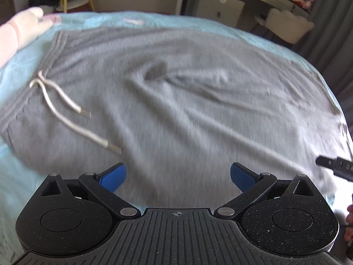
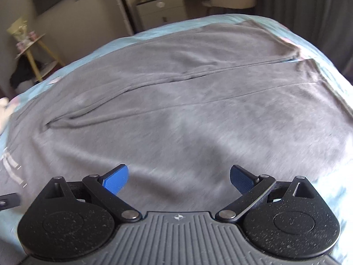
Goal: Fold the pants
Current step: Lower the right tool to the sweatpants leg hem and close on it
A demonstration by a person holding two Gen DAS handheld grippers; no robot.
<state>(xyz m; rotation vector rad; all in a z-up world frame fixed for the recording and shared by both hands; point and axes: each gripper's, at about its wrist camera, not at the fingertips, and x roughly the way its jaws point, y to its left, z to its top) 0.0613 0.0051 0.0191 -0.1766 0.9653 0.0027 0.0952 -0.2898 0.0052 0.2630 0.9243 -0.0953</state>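
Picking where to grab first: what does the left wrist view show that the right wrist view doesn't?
Left wrist only: the waistband and white drawstring.
Right wrist only: both leg hems and the split between the legs.
Both: grey pants flat on a light blue bedsheet, each gripper open above the fabric, holding nothing.

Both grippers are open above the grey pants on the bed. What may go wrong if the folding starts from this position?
1. The loose drawstring lies across the front of the pants; the left gripper may pinch it or fold it inside.
2. Wrinkles near the crotch may get trapped as creases.
3. The right gripper is over mid-fabric, not an edge, so it may grab one layer or the blue sheet too.
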